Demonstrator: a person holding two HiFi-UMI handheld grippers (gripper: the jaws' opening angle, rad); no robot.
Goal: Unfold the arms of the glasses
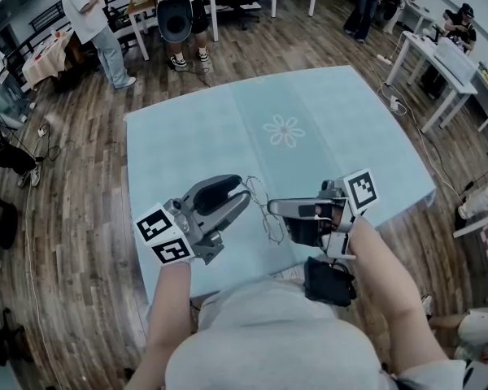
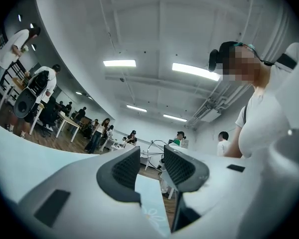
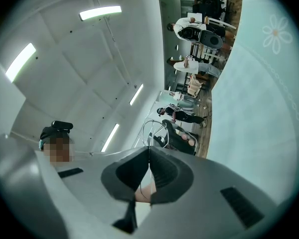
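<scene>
Thin wire-framed glasses [image 1: 266, 218] hang in the air above the near edge of the pale blue table [image 1: 333, 128], between my two grippers. My right gripper [image 1: 271, 208] is shut on the frame; in the right gripper view its pads meet [image 3: 148, 149] and the wire loops of the glasses [image 3: 150, 128] rise just past them. My left gripper [image 1: 246, 193] stands open at the left end of the glasses. In the left gripper view its pads are apart [image 2: 150, 156] and the glasses [image 2: 152, 144] show beyond the gap, not pressed by either pad.
A flower print [image 1: 283, 130] marks the tablecloth's middle. A black pouch [image 1: 329, 281] hangs at my waist under the right gripper. Several people stand around white tables [image 1: 439, 55] at the far side of the wooden floor.
</scene>
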